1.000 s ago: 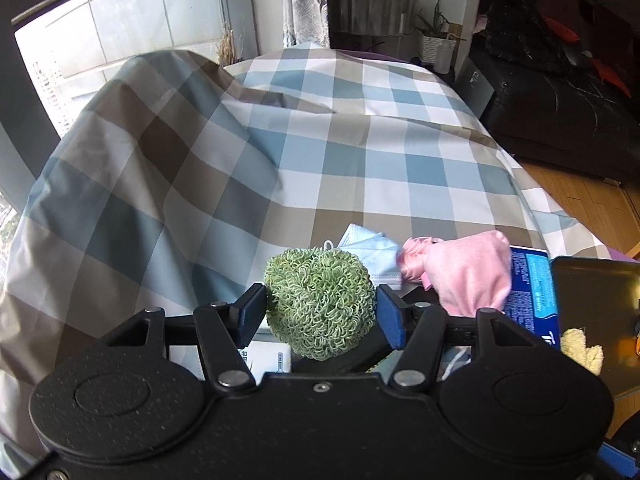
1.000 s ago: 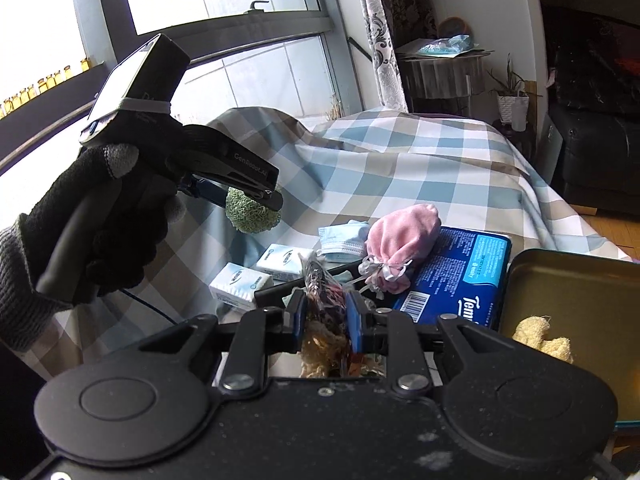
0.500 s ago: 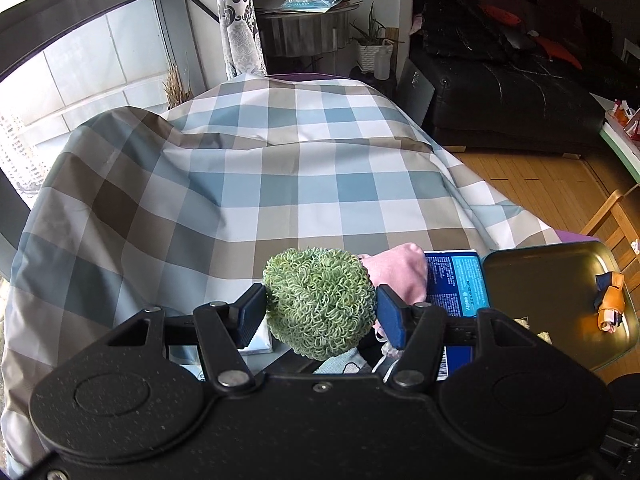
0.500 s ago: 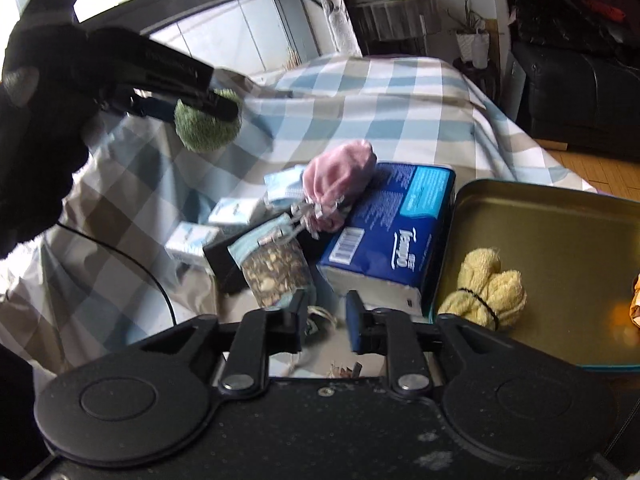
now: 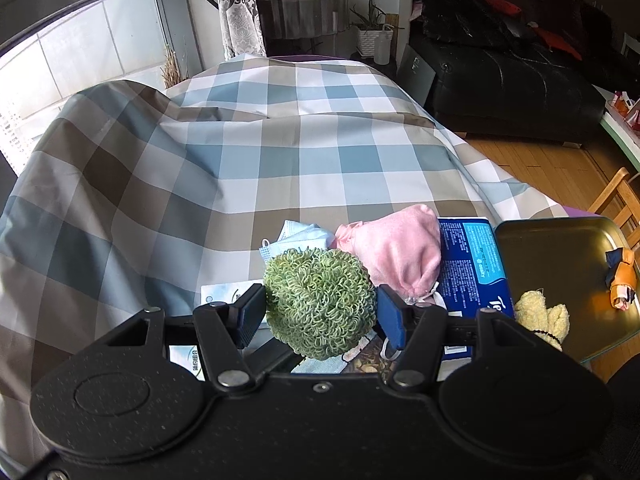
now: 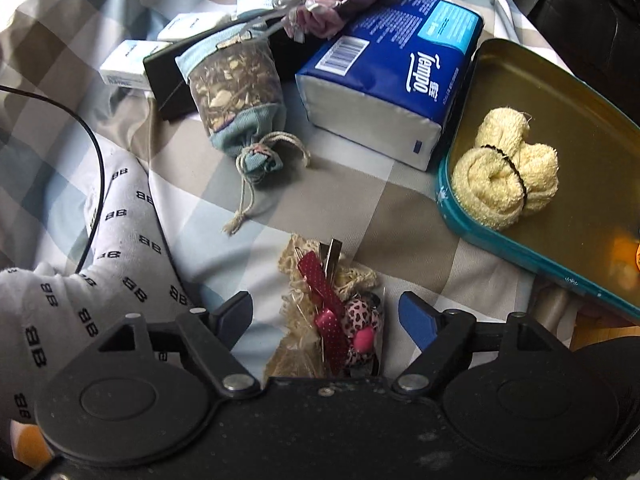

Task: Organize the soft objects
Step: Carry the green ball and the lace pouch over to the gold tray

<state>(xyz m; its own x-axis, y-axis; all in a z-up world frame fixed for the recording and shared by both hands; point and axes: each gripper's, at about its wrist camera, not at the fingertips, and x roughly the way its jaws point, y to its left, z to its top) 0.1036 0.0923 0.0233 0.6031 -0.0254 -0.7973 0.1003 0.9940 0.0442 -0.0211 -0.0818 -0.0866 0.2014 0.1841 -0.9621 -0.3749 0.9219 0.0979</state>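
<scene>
My left gripper (image 5: 320, 312) is shut on a green curly scrub ball (image 5: 320, 304) and holds it above the checked cloth, near a pink pouch (image 5: 400, 250). My right gripper (image 6: 326, 312) is open and empty, low over a clear bag of hair clips and lace (image 6: 332, 312). A sachet pouch with a drawstring (image 6: 236, 92) lies on the cloth ahead of it. A gold tray with a teal rim (image 6: 500, 232) at the right holds a rolled yellow towel (image 6: 504, 168); the tray also shows in the left wrist view (image 5: 560, 248).
A blue Tempo tissue pack (image 6: 396, 68) lies beside the tray. A white patterned sock (image 6: 120, 232) and a black cable (image 6: 96, 152) lie at the left. Small white boxes (image 6: 124, 64) and a black flat case (image 6: 168, 80) sit behind the sachet. An orange item (image 5: 622, 276) is in the tray.
My right gripper has let go of the sachet pouch, opened wider and dropped low over the hair clip bag. My left gripper has drifted right with the green ball still in it.
</scene>
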